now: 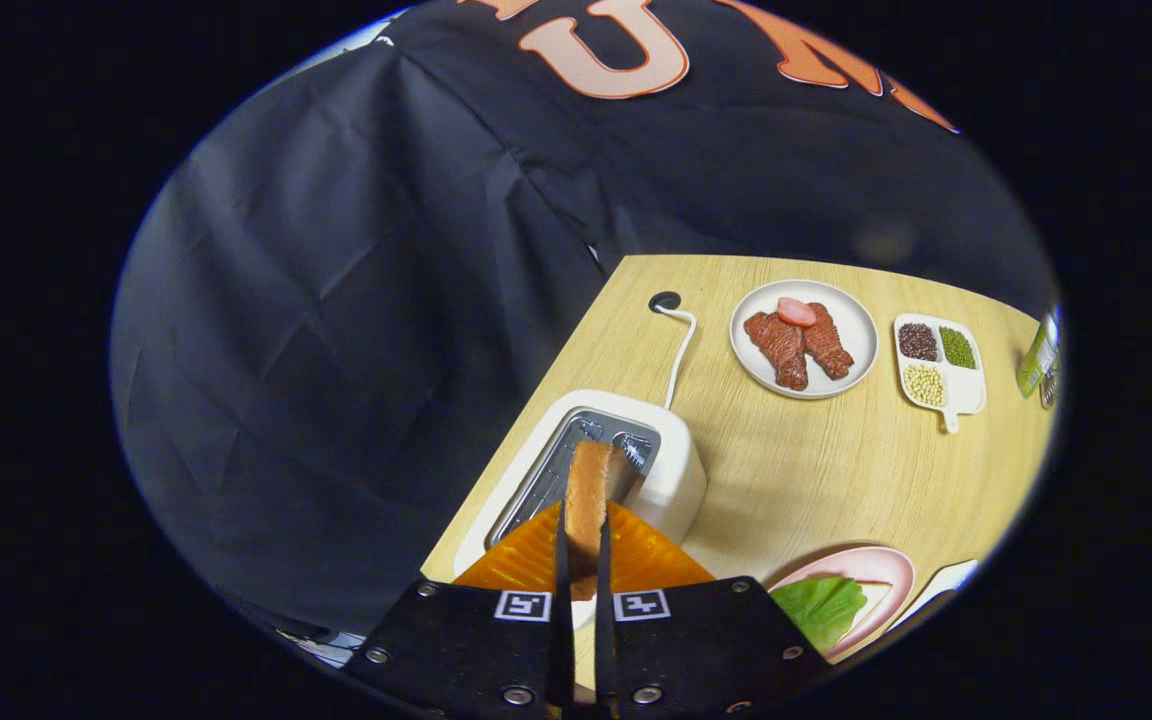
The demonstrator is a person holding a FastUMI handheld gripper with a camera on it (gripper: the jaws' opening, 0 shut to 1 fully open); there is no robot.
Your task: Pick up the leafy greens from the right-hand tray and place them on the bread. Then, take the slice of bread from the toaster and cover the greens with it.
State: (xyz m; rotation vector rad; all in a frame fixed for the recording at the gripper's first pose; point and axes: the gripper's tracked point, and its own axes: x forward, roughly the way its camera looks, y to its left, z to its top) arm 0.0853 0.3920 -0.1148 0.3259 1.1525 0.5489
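Gripper [586, 548]: tilted over the near corner of the wooden table [816, 470], pointing down and forward across the toaster [604, 470]. Fingers drawn narrow, both pressed flat against the two faces of the slice of bread [591, 495], which stood on edge between them.

Slice of bread: held upright between the fingers, its far end just over the toaster's slot; whether it touched the slot could not be told.

Toaster: white, metal-lined slot open on top, standing at the table's edge directly beneath and just ahead of the fingers. A white cord [678, 355] ran from its back to a dark hole in the tabletop.

Pink plate [881, 570]: beside the fingers on the right, near the table's front. Contents: leafy greens [821, 607], lying flat; what lay under them could not be told.

White round plate [804, 338]: well beyond the toaster. Contents: two reddish-brown meat pieces and one pink slice.

White divided dish [939, 362]: just right of the round plate. Contents: dark, green and pale beans, one kind per compartment.
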